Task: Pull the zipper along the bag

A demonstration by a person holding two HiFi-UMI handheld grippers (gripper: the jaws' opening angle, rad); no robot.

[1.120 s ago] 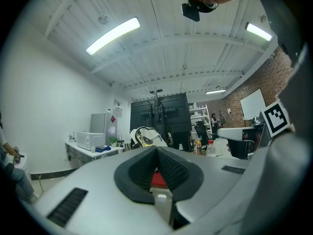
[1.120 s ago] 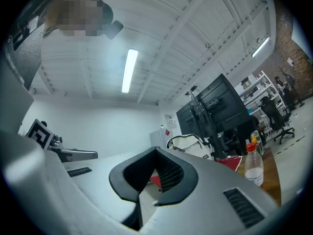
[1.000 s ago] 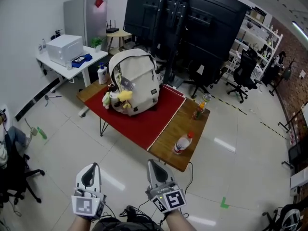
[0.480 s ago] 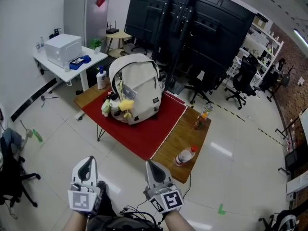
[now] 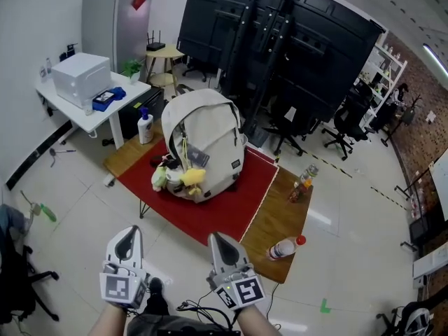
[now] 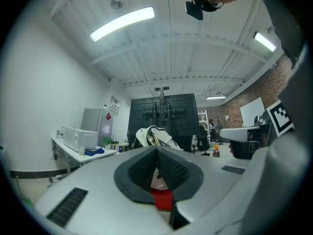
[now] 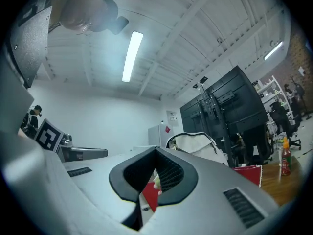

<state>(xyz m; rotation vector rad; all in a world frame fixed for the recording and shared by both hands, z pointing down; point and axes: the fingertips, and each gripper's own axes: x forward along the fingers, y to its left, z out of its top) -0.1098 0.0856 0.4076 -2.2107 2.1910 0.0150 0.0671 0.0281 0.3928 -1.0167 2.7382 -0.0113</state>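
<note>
The bag [image 5: 208,140] stands upright on the red cloth [image 5: 213,212] that covers most of the low worktop [image 5: 278,219], with some small yellow and green soft toys [image 5: 180,178] hanging at its front. A bottle [image 5: 285,246] lies on its side on the bare wood at the worktop's near corner. Both claws are held out side by side over the floor (well short of the worktop, touching nothing). The left claw [image 5: 128,239] has its jaws pressed together with nothing between them. The right claw [image 5: 222,246] is closed the same way and is just as empty. Each claw's own view shows the bag [image 6: 155,136] [image 7: 196,144] well ahead, past its closed tips.
</note>
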